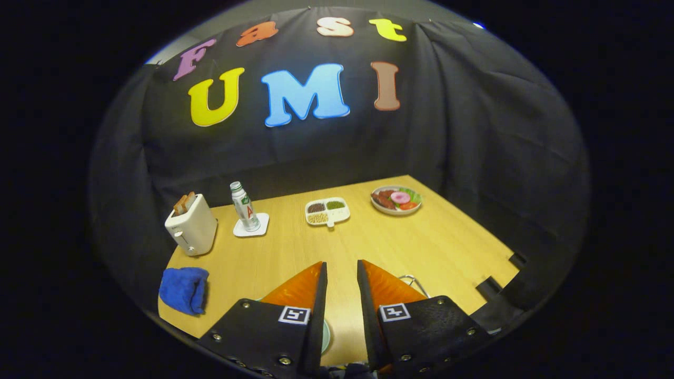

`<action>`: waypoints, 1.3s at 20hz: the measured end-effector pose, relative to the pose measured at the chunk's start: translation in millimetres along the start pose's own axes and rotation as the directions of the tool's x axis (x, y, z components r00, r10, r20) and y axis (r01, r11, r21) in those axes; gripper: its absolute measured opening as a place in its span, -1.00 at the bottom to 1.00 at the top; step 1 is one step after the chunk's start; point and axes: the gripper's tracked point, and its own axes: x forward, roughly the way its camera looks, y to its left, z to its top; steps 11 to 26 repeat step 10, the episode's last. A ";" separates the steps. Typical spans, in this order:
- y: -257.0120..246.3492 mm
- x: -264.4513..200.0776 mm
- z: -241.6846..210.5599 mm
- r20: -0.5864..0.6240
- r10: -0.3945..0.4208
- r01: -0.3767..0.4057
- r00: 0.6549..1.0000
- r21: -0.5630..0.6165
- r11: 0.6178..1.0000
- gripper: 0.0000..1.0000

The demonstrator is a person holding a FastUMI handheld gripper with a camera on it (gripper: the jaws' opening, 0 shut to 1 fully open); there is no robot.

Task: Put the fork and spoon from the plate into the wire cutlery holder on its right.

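Observation:
My gripper (341, 263) hangs above the near part of the wooden table (432, 247), its fingers a narrow gap apart with only bare tabletop showing between them. A sliver of a pale plate rim (327, 337) peeks out under the left finger; the rest of the plate is hidden by that finger. Just right of the right finger, a thin loop of the wire cutlery holder (416, 280) sticks out, mostly covered by the finger.
Beyond the fingers stand a white toaster (191, 225) with bread, a bottle (245, 208) on a white coaster, a divided dish of grains (327, 211) and a plate of food (396, 200). A blue cloth (184, 289) lies at the near left.

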 end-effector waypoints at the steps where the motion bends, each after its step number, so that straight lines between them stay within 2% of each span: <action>1: -2.7 -4.3 9.8 0.040 -0.018 0.018 0.999 -0.009 1.000 -0.32; 5: -27.2 -17.9 32.6 0.134 -0.094 0.096 0.987 -0.008 0.995 -0.33; 10: -72.9 -36.1 38.1 0.172 -0.177 0.181 0.969 -0.005 0.984 -0.33; 26: -72.9 -36.1 38.1 0.172 -0.177 0.181 0.969 -0.005 0.984 -0.33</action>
